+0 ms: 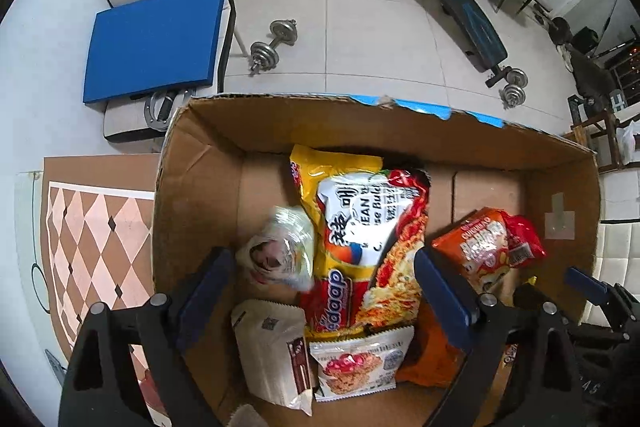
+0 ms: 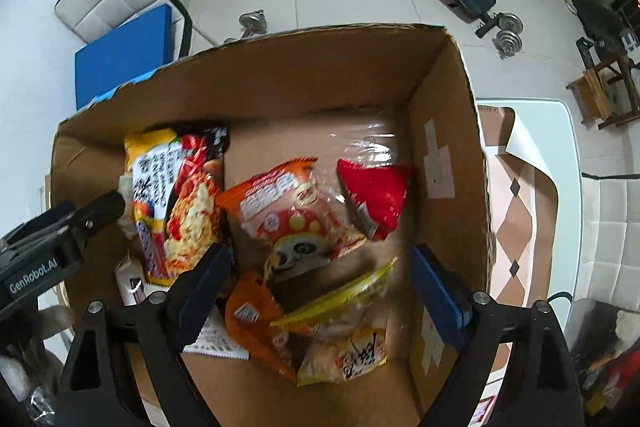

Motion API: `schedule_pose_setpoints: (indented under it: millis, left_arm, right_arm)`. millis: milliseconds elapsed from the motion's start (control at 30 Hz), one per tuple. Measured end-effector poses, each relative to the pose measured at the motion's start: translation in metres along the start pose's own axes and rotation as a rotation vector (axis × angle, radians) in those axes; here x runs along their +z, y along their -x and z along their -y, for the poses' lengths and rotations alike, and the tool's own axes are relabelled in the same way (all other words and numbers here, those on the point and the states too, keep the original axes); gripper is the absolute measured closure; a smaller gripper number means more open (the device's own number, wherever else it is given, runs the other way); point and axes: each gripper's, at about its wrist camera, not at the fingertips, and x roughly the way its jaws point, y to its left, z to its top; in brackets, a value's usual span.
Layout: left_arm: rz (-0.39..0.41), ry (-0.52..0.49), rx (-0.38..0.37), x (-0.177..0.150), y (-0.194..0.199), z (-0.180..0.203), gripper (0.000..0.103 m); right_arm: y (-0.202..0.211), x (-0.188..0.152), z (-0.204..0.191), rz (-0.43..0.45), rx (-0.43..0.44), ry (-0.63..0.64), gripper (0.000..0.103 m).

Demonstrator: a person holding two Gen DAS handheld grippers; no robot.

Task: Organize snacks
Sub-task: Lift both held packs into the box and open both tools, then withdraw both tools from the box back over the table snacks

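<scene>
While both my grippers, left gripper (image 1: 324,287) and right gripper (image 2: 322,287), hang spread and empty, cardboard box (image 2: 280,75) contents: noodle packet (image 1: 372,227), orange snack bag (image 2: 296,211), red pouch (image 2: 376,195).

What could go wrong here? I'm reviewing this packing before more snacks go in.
1. The packets lie heaped at the box's left side, the noodle packet on top; more dropped there may slide or crush them.
2. Both grippers, left and right, hang open side by side over the box and might collide.

Right gripper (image 2: 322,279) hangs open over snack packets (image 2: 296,223) in the cardboard box (image 2: 320,75).
</scene>
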Motion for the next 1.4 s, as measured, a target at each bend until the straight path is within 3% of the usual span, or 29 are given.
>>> schedule_pose_setpoints:
  millis: [333,733,1067,1267,1333,1400]
  left_arm:
    - [0.112,0.003,-0.033,-0.030,0.048,0.005,0.010]
    - [0.293,0.014,-0.013,-0.110,0.127,0.015,0.010]
    - [0.359,-0.013,0.003,-0.170,0.165,0.025,0.010]
    - [0.370,-0.011,-0.010,-0.197,0.178,0.031,0.009]
    - [0.358,-0.001,-0.025,-0.205,0.176,0.032,0.000]
    - [0.346,0.002,-0.043,-0.213,0.169,0.036,0.000]
  right_arm:
    - [0.042,-0.038,0.003,0.080,-0.026,0.038,0.008]
    - [0.114,-0.113,0.004,0.248,-0.047,0.081,0.007]
    - [0.149,-0.181,0.008,0.300,-0.027,0.094,0.006]
    - [0.166,-0.211,0.018,0.304,0.048,0.063,0.006]
    - [0.166,-0.217,0.031,0.293,0.089,0.020,0.006]
    - [0.161,-0.222,0.051,0.271,0.104,-0.031,0.005]
